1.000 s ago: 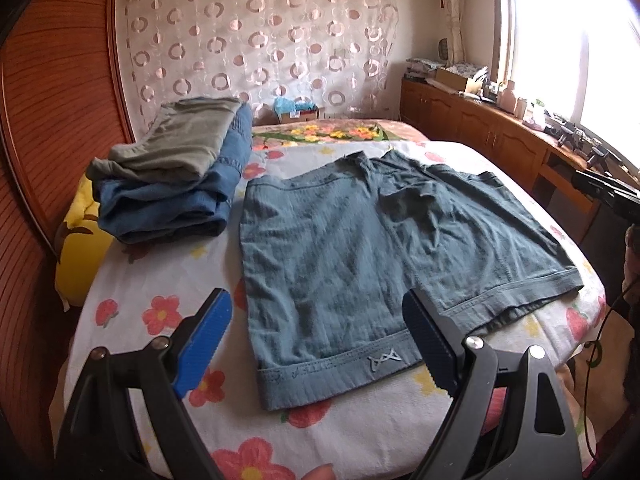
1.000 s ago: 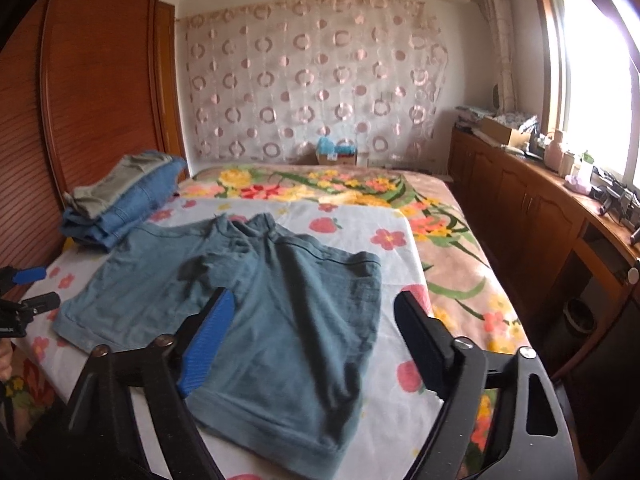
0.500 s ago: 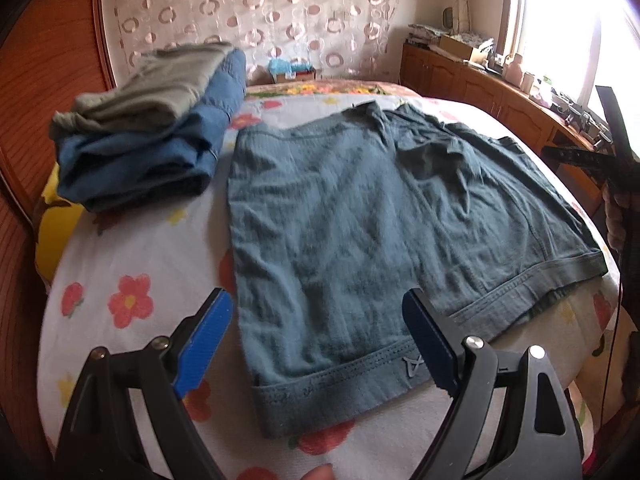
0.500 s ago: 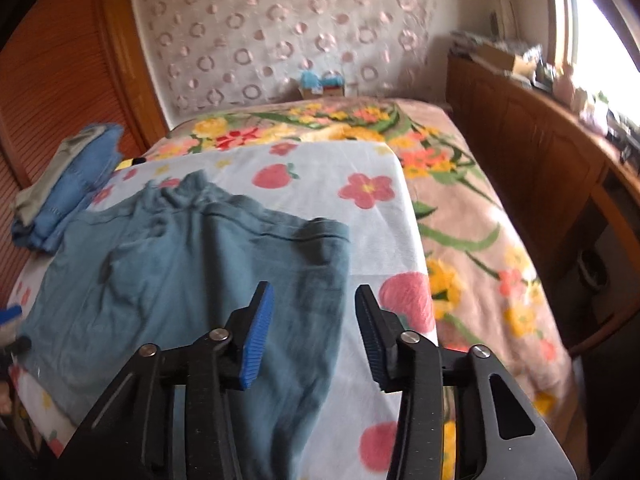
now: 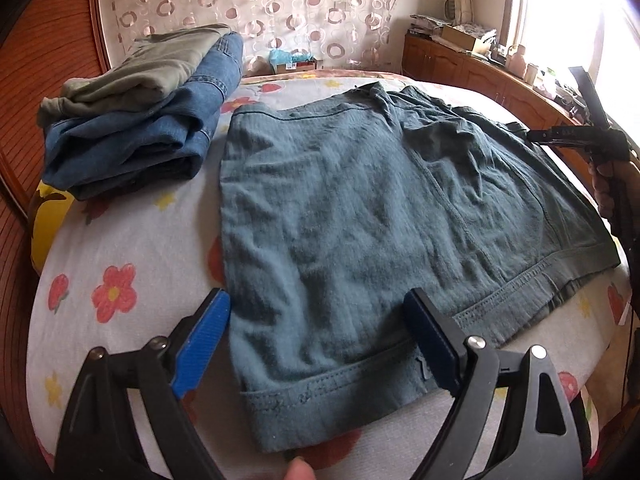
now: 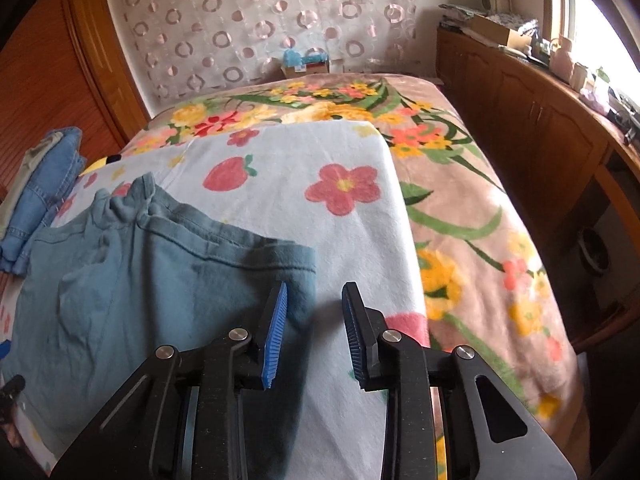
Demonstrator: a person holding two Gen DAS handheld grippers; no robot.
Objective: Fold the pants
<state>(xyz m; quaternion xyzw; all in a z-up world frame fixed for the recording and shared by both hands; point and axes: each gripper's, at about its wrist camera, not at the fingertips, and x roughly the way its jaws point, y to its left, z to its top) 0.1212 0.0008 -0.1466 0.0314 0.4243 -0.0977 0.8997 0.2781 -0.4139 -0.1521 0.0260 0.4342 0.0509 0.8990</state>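
Spread wide, the left gripper (image 5: 316, 344) straddles the near hem of the flat teal-blue cotton shorts (image 5: 360, 216) lying on the flowered white bedsheet (image 5: 120, 248). It could bunch sheet with fabric. Right gripper (image 6: 314, 334) is closing at the shorts' edge, apparently on nothing, so it may miss.

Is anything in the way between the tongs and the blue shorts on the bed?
Nothing visible. The left tongs hang open right over the hem of the shorts. The right tongs are closing at the shorts' side edge, nothing pinched yet. The folded clothes sit off to the side.
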